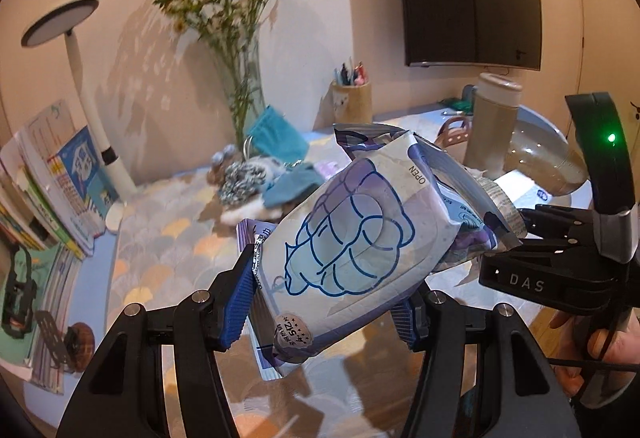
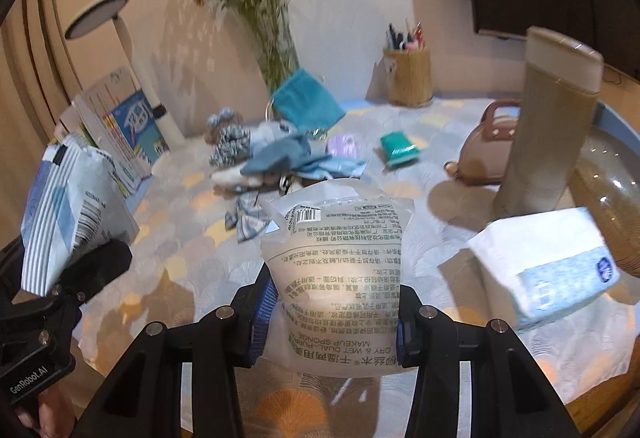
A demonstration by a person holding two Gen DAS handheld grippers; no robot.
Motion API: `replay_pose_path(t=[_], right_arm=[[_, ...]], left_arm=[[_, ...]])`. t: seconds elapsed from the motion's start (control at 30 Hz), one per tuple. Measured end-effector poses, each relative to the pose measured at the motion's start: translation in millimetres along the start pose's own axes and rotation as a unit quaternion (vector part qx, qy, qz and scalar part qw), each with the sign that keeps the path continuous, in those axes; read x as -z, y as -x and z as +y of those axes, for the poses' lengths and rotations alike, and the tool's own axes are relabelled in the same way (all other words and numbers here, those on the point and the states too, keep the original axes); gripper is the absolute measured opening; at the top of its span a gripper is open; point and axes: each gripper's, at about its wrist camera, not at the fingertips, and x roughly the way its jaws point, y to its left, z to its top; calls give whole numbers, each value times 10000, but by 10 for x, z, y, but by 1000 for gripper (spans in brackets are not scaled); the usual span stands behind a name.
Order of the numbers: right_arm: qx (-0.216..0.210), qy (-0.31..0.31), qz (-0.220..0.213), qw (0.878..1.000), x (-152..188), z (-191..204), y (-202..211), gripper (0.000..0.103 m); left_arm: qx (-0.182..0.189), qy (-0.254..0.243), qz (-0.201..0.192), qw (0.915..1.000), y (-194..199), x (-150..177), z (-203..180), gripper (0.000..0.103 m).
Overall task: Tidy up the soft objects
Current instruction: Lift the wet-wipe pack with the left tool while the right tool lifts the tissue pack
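Clenched in the right tool (image 2: 332, 312), a translucent makeup-sponge pouch (image 2: 336, 274) stood upright; the left tool (image 1: 324, 302) gripped a purple-white wipes pack (image 1: 348, 238), angled toward 2 o'clock.

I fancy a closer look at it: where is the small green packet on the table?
In the right wrist view, the small green packet lies on the patterned tablecloth, right of the lilac packet and left of the brown handled pouch.

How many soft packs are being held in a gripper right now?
2. The left gripper is closed on a purple wipes pack; the right gripper is closed on a makeup sponge bag. A tissue pack lies unheld on the table.
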Motion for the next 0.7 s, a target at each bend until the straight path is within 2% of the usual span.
replay_pose_path(t=[0.17, 0.33, 0.4, 0.53, 0.7], right_arm=[[139, -66, -325, 9994, -62, -107, 290, 46], [496, -188, -680, 9963, -113, -328, 609, 46], [617, -283, -796, 9945, -145, -483, 729, 46], [483, -678, -944, 9920, -216, -870, 933, 46], [1022, -926, -1257, 9824, -318, -1365, 1190, 46]], left_arm=[[162, -3, -182, 9997, 24, -127, -156, 57], [397, -118, -313, 9987, -39, -307, -432, 57], [467, -256, -396, 9978, -80, -387, -607, 57], [657, -428, -395, 9961, -235, -551, -936, 57], [1092, -587, -316, 9918, -479, -805, -1340, 57]])
